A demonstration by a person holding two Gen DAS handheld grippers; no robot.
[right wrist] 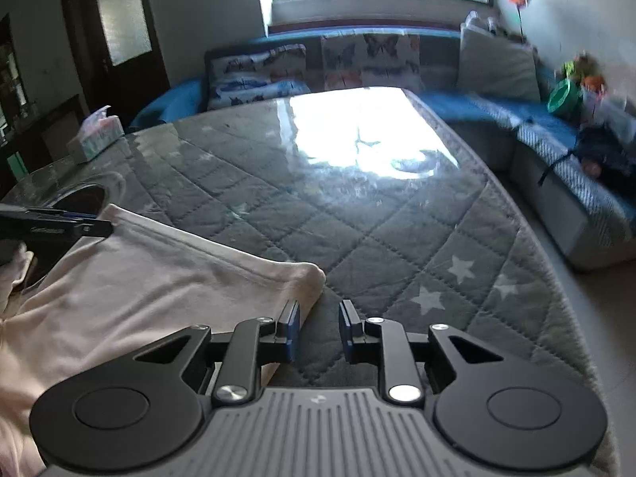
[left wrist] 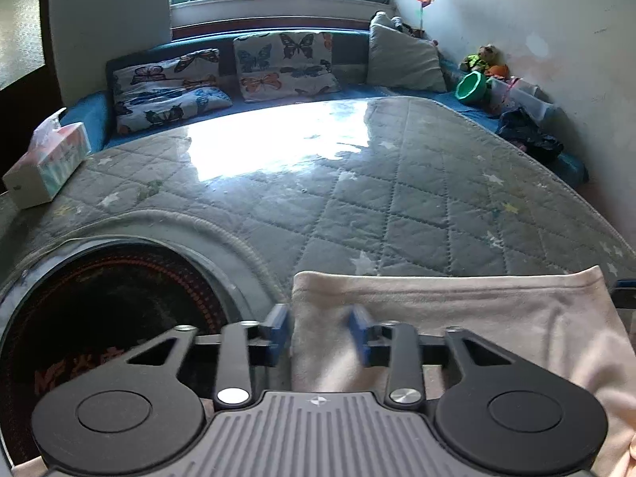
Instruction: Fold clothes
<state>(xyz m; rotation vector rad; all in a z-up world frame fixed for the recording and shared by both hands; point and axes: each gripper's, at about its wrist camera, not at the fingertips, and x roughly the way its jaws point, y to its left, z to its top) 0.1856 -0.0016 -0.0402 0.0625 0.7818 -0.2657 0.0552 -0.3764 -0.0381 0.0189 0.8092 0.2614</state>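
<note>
A pale pink garment (left wrist: 457, 318) lies flat on the grey quilted table cover (left wrist: 357, 206). My left gripper (left wrist: 320, 332) is open, its blue fingers astride the garment's left edge near the hemmed corner. In the right wrist view the same garment (right wrist: 139, 306) spreads to the left. My right gripper (right wrist: 318, 330) is open, its left finger (right wrist: 292, 328) at the garment's right corner, the right finger over the bare cover. The left gripper (right wrist: 55, 228) shows at the far left of that view, at the garment's other corner.
A round black hole (left wrist: 103, 326) in the table cover sits left of the garment. A tissue box (left wrist: 47, 163) stands at the table's left. A blue sofa with butterfly pillows (left wrist: 278, 63) and toys (left wrist: 477, 79) lines the far side and right.
</note>
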